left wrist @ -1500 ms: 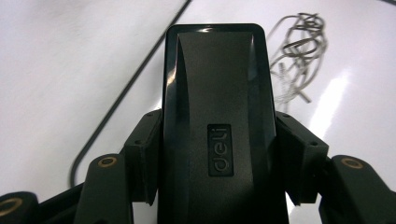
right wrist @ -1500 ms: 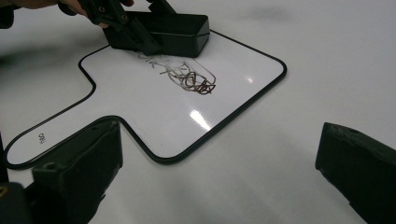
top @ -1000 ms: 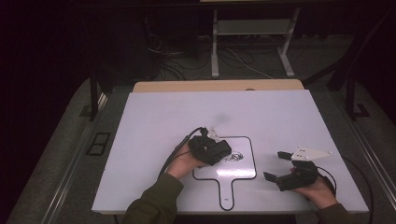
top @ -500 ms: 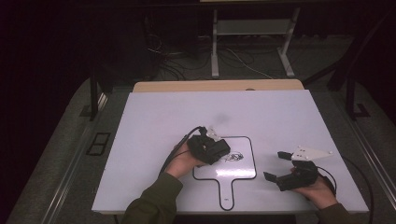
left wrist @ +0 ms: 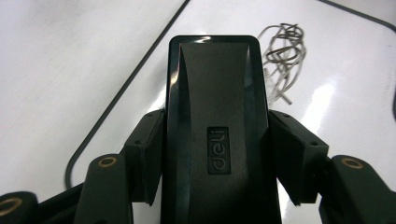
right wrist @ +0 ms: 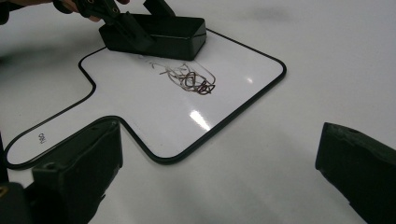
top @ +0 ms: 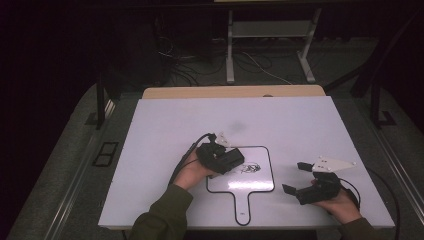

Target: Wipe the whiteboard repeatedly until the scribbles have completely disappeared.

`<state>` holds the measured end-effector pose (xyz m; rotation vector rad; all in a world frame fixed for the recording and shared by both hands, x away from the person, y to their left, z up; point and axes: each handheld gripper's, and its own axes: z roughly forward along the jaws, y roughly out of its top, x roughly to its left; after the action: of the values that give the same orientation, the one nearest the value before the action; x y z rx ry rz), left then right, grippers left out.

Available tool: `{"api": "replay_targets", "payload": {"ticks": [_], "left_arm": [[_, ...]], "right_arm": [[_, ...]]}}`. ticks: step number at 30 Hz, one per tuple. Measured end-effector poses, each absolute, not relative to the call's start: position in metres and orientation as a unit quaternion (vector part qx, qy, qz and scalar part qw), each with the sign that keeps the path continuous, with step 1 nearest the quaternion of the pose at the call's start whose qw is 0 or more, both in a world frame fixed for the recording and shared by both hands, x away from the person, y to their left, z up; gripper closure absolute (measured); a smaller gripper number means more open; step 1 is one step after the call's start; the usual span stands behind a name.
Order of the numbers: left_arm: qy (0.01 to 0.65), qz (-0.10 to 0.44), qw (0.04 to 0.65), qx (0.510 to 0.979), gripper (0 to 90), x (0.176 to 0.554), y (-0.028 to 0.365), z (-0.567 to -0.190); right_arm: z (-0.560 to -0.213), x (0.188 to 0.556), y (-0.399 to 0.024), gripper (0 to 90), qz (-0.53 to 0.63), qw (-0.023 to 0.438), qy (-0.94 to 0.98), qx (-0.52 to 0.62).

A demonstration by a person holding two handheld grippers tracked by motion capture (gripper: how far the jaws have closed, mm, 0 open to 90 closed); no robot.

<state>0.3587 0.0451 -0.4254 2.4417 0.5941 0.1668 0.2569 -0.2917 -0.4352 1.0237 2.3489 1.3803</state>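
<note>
A small whiteboard (top: 260, 179) with a black rim and a handle lies flat on the white table, handle toward me. A dark scribble (top: 248, 167) marks its middle. My left gripper (top: 226, 161) is shut on a black eraser (top: 232, 158) that rests on the board's left part, just left of the scribble. In the left gripper view both pads (left wrist: 147, 149) press the eraser (left wrist: 215, 107) from the sides, with the scribble (left wrist: 281, 60) just ahead to the right. My right gripper (top: 295, 177) stands open right of the board, nothing between its fingers (right wrist: 79, 177); it looks at the scribble (right wrist: 189, 79) and eraser (right wrist: 168, 32).
The white tabletop (top: 200, 120) stretches wide behind and beside the board. A wooden strip (top: 230, 92) runs along its far edge. Past it are a dark floor, cables and a metal frame (top: 230, 45). A cable (top: 187, 155) trails from the left gripper.
</note>
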Motion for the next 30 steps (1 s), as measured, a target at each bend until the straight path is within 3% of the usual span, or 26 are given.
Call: {"api": "replay_targets", "payload": {"ticks": [9,19,22,30], "left_arm": [[0.253,0.076,0.304,0.915,39.5,0.367,0.064,-0.425],[0.215,0.082,0.294,0.928,39.6,0.351,0.046,-0.424],[0.223,0.115,0.280,0.926,39.6,0.354,0.051,-0.423],[0.252,0.111,0.289,0.917,39.7,0.365,0.070,-0.424]], "right_arm": [[-0.435,0.257,-0.292,0.0,0.471,0.116,0.802,0.349],[-0.435,0.257,-0.292,0.0,0.471,0.116,0.801,0.350],[-0.435,0.257,-0.292,0.0,0.471,0.117,0.802,0.348],[-0.435,0.257,-0.292,0.0,0.471,0.117,0.801,0.350]]}}
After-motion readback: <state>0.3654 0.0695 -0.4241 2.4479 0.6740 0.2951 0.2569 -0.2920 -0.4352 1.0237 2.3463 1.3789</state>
